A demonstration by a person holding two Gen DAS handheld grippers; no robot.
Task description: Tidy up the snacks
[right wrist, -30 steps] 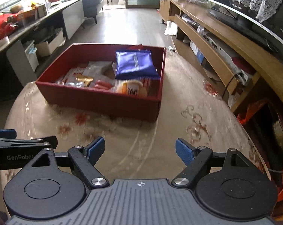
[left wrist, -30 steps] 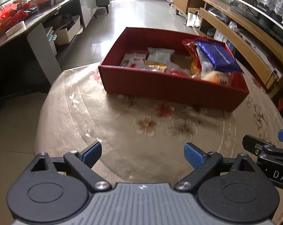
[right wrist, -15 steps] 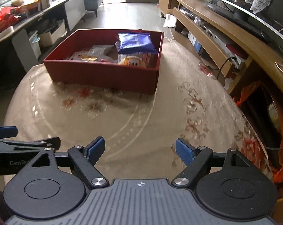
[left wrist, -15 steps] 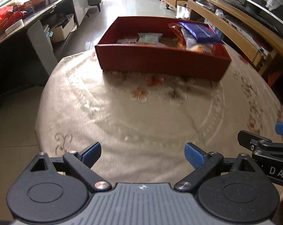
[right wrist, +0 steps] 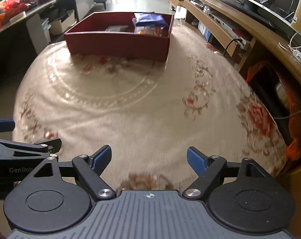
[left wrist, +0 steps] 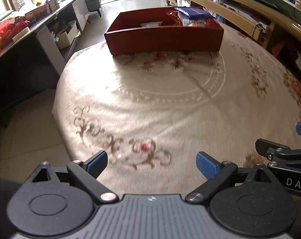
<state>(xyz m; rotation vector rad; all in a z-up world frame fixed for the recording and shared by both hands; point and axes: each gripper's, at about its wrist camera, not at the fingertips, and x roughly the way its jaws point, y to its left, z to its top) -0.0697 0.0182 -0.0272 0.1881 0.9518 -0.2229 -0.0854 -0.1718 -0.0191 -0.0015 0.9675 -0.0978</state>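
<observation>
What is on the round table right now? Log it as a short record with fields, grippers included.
surface: round table with floral cloth
container: red box at the far side of the table
box contents: blue snack bag on top at its right end, other packets beside it
cloth outside box: no snacks visible
left gripper: open, holding nothing
right gripper: open, holding nothing

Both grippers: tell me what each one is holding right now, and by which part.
Nothing is held. The left gripper and right gripper both have open jaws over the bare tablecloth; the snacks sit in the red box.
</observation>
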